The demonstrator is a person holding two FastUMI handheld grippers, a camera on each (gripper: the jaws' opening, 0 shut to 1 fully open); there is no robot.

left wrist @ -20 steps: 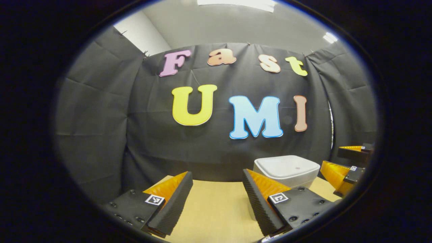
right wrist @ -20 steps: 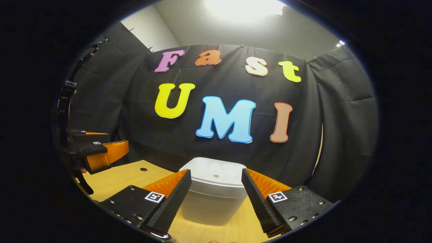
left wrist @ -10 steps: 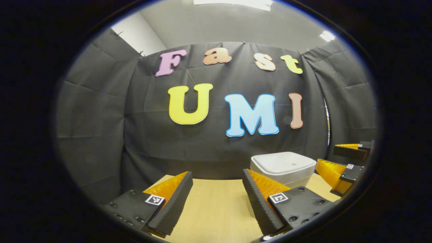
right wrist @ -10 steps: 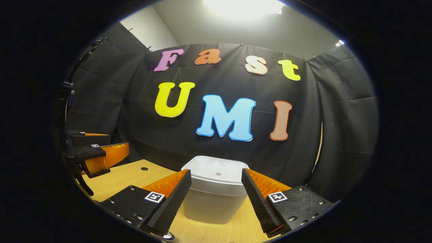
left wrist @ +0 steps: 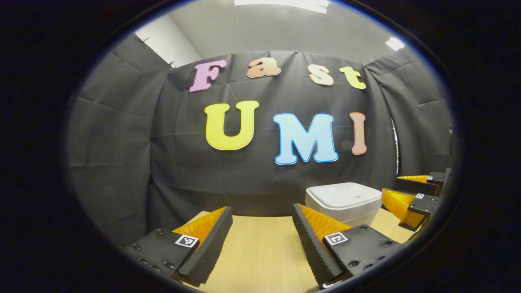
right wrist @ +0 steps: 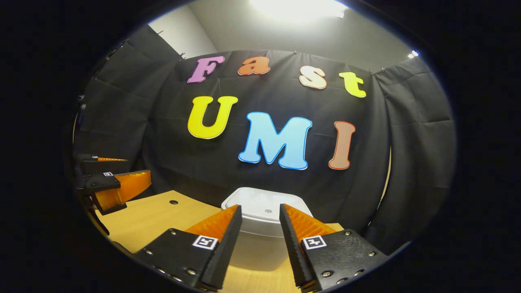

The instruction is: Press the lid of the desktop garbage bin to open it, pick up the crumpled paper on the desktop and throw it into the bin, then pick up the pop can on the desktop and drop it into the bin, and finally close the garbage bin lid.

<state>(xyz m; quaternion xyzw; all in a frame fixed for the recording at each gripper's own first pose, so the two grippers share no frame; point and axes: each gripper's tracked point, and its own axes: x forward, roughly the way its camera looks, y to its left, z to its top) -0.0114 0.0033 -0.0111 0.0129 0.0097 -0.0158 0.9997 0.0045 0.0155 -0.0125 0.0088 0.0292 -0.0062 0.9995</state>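
Observation:
A white desktop bin (left wrist: 346, 199) with its lid down stands at the back right of the wooden table (left wrist: 260, 248) in the left gripper view. My left gripper (left wrist: 262, 213) is open over bare table, to the left of the bin. The right gripper (left wrist: 409, 195) shows just past the bin's right side. In the right gripper view the bin (right wrist: 252, 201) sits straight ahead and close. My right gripper (right wrist: 260, 209) is held in front of its lid with the jaws narrowed but apart and nothing between them. The left gripper (right wrist: 118, 183) shows at the far left.
The black cloth wall hangs right behind the bin and wraps around both sides. A small round hole (right wrist: 174, 202) is in the tabletop (right wrist: 154, 217) left of the bin. Bare wood lies between the two grippers.
My right gripper's jaws have narrowed and it has moved closer to the bin, with the lid now lower between its fingers. The left gripper has barely moved.

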